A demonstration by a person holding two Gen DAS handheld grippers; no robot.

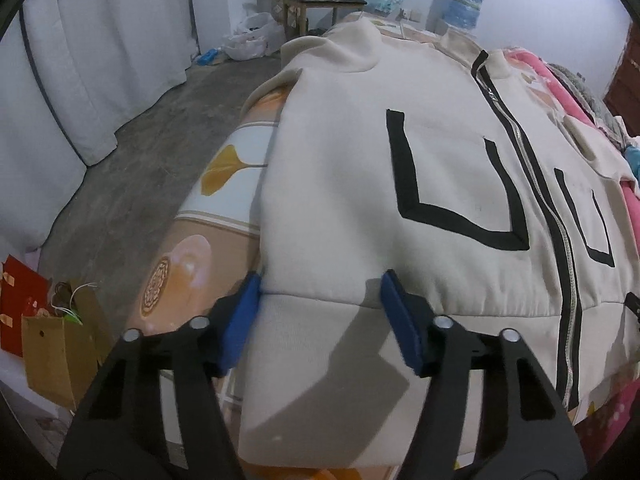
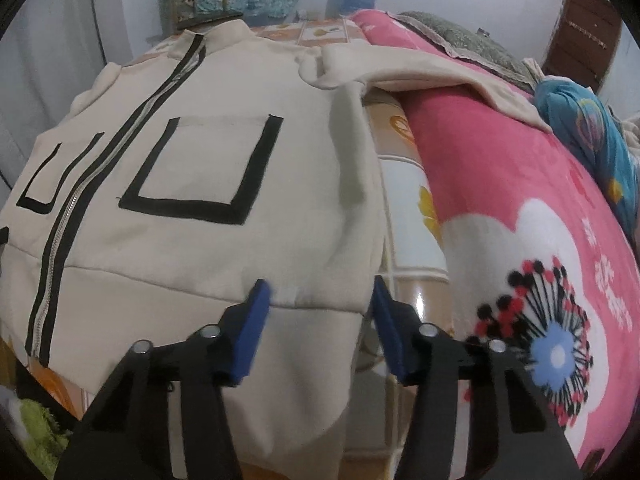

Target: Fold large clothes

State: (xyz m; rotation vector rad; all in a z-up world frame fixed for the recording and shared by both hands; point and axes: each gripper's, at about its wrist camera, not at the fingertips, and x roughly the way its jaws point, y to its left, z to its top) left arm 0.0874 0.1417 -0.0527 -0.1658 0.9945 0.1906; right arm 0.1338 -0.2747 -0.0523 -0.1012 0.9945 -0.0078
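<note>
One cream fleece zip-up jacket [image 1: 400, 160] with black-trimmed pockets lies flat on the tile-patterned bed sheet [image 1: 224, 184]; pink plush blanket [image 2: 520, 200] at three o'clock. Both left gripper [image 1: 320, 304] and right gripper [image 2: 320, 308] straddle its hem corners, half spread.

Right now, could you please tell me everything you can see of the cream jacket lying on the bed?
The cream jacket lies front up, spread flat on the patterned bed sheet. It looks like soft fleece. A closed silver zipper edged in black runs down the middle, with a black-outlined pocket on each side, a stand collar and a wide hem band hanging over the bed's edge. One sleeve drapes onto the pink blanket. The left gripper and right gripper each straddle a hem corner, jaws not yet pressing.
</note>
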